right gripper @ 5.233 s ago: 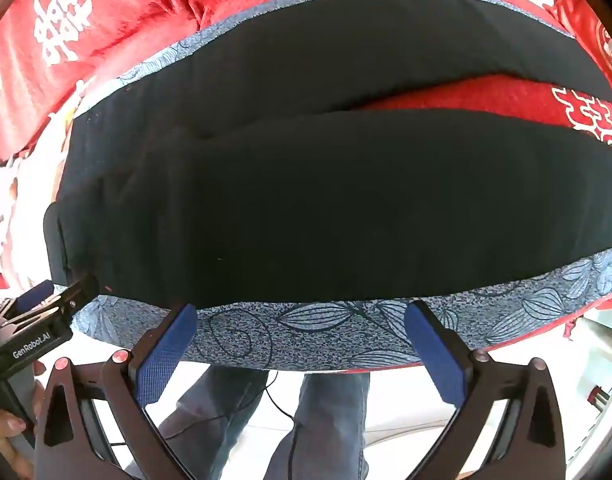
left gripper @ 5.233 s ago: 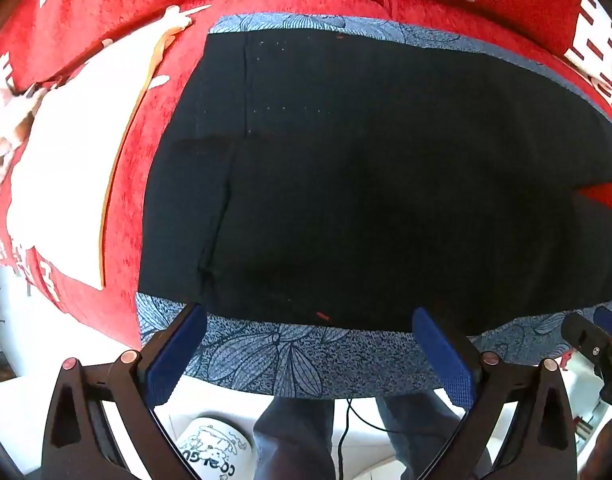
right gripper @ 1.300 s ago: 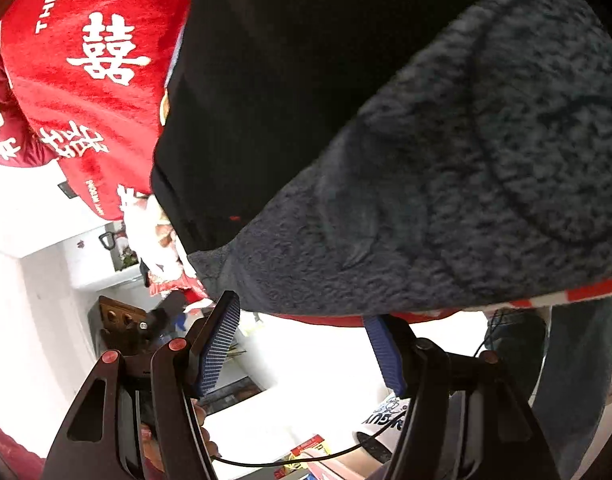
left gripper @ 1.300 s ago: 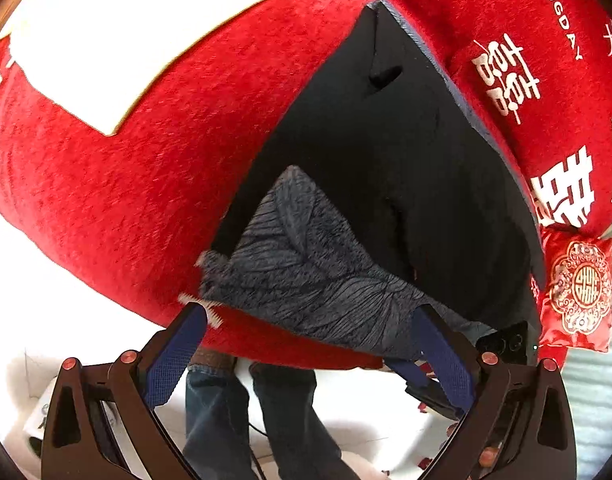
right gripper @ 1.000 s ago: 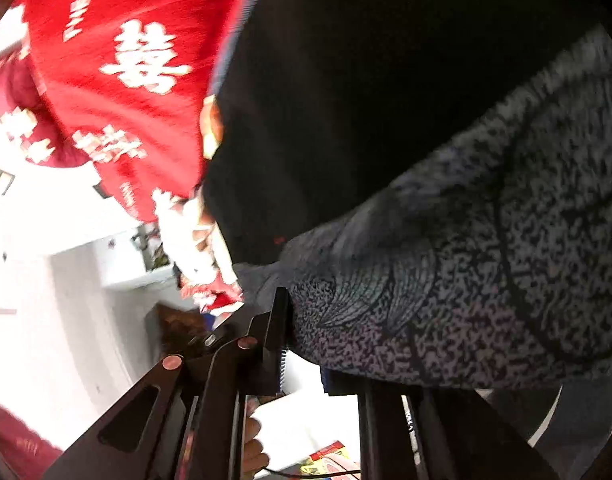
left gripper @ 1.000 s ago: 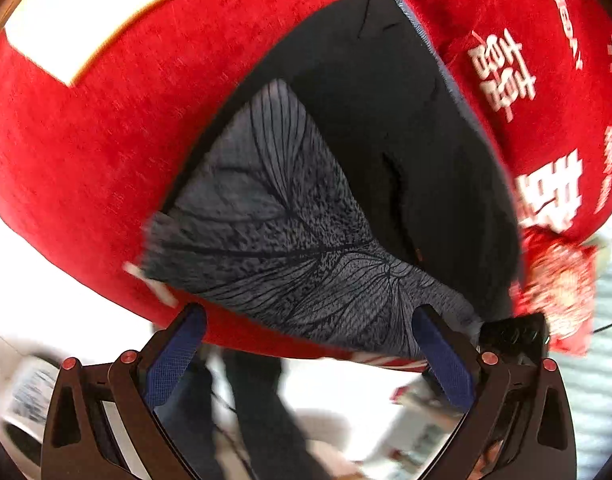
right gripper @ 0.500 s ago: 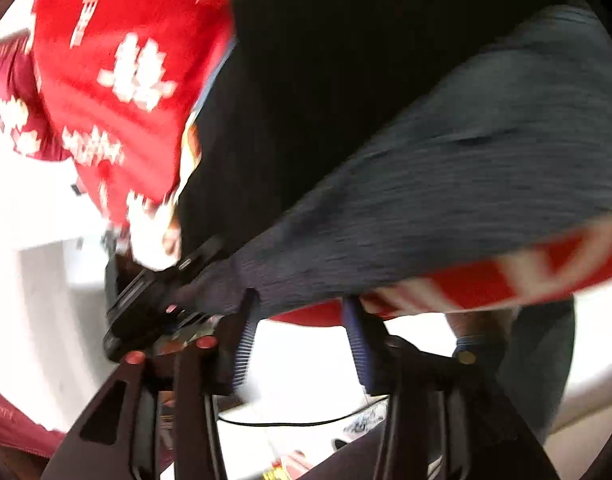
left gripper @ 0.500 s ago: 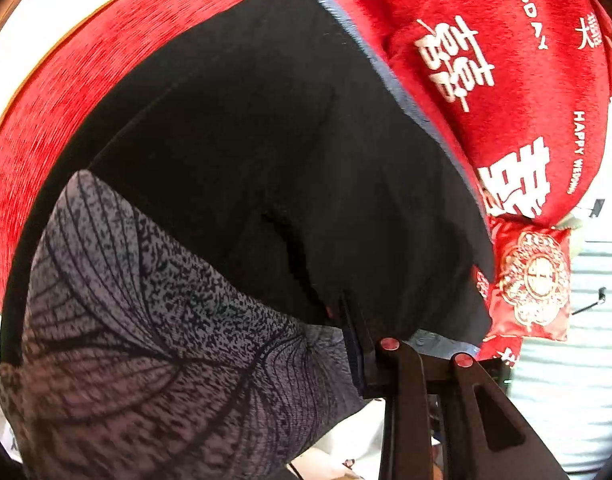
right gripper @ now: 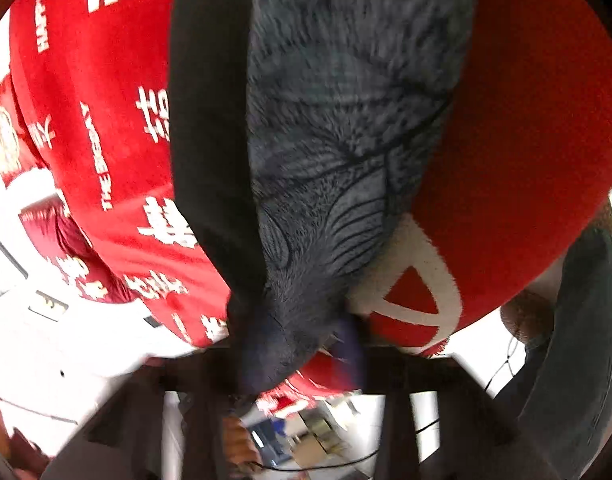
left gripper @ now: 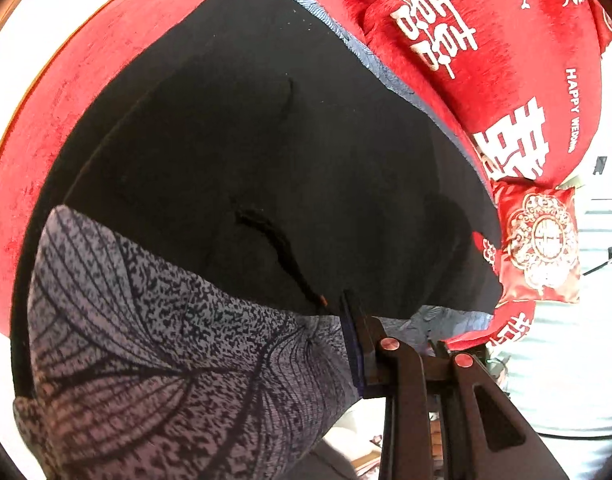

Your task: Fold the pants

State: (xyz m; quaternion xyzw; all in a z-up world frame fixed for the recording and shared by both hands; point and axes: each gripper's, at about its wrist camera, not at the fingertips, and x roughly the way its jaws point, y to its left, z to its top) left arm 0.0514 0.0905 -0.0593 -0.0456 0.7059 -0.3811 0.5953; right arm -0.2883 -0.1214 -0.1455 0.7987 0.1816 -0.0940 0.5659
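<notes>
The black pants (left gripper: 265, 140) with a grey leaf-print band (left gripper: 165, 340) lie on a red cover (left gripper: 85, 80). In the left wrist view my left gripper (left gripper: 342, 328) is shut on the grey band near the pants' front edge; one black finger (left gripper: 370, 344) shows and the cloth drapes over the other. In the blurred right wrist view the pants (right gripper: 209, 120) and their grey band (right gripper: 338, 120) narrow to a bunched corner. My right gripper (right gripper: 293, 356) is shut on that corner, lifted off the red cover (right gripper: 526, 140).
Red cushions with white characters (left gripper: 486, 40) lie behind the pants, with a small embroidered red cushion (left gripper: 542, 240) at the right. A person's jeans leg (right gripper: 578, 340) stands close at the right in the right wrist view. A cable and clutter lie on the floor below.
My left gripper has closed on the grey band and drawn it nearer. My right gripper briefly opened, then closed on the pants' corner while swinging and rolling sideways.
</notes>
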